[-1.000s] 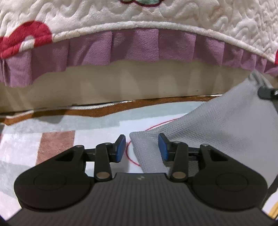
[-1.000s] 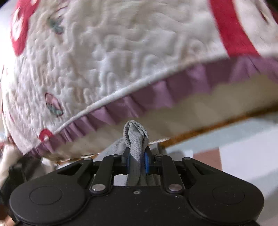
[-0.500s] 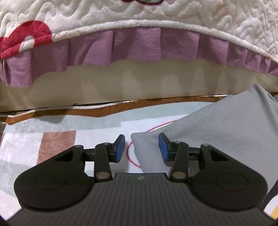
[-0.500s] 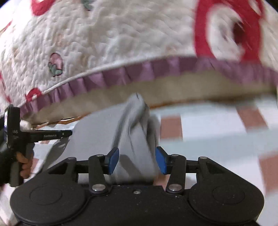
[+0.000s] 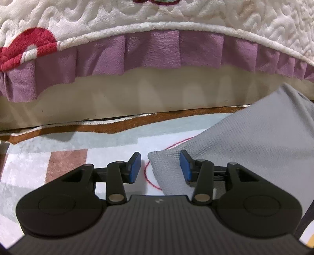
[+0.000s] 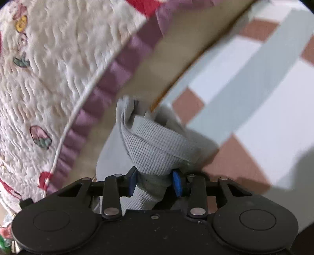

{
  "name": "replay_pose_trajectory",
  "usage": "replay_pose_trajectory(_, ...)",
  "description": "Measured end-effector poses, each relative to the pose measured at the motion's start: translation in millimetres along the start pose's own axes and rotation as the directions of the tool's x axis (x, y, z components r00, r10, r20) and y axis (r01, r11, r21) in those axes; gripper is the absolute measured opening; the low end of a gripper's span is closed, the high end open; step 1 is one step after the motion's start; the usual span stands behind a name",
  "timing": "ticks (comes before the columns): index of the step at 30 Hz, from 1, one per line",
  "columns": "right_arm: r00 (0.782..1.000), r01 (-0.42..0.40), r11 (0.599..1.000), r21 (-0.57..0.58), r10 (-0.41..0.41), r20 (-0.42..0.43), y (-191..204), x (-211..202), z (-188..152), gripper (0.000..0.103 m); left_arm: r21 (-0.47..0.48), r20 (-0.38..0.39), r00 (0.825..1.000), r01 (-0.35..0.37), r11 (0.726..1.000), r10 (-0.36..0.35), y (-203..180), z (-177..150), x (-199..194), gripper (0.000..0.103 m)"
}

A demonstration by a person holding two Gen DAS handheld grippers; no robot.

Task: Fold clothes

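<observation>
My right gripper [image 6: 154,180]: jaws closing on bunched grey knit garment [image 6: 157,145], pads touching its sides. My left gripper [image 5: 160,166]: jaws apart over garment's corner [image 5: 162,158]. Garment lies on patterned rug [image 5: 64,162], running up-right toward quilted bedspread [image 5: 157,17].

Grey ribbed garment [image 5: 255,141]; pink/white/blue checked rug [image 5: 64,162]; blue claw pads [image 5: 135,166].

Left gripper [image 5: 160,166] fingers apart; right gripper [image 6: 155,181] closing.
</observation>
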State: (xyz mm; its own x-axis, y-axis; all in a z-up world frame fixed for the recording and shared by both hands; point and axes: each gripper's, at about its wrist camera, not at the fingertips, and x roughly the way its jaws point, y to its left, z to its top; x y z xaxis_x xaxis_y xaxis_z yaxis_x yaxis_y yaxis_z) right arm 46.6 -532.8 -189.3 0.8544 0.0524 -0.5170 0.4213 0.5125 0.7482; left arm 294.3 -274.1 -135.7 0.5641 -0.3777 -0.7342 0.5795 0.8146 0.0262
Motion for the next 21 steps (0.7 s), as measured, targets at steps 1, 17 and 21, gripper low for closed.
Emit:
replay_pose_trajectory(1, 1.0, 0.005, 1.0, -0.027, -0.005, -0.001, 0, -1, 3, 0.04, -0.002, -0.002, 1.0, 0.002, 1.0, -0.002, 1, 0, 1, 0.043)
replay_pose_trajectory(17, 0.998, -0.052, 0.999, 0.006, 0.052, -0.042, -10, 4, 13, 0.039, 0.366, 0.153, 0.942, 0.227, 0.902, -0.299, -54, -59, -97, 0.066)
replay_pose_trajectory(21, 0.998, -0.037, 0.998, -0.058, 0.034, -0.062, 0, 3, 17, 0.038, 0.428, -0.001, 0.926, 0.341, 0.837, -0.377, -84, -82, -79, 0.067)
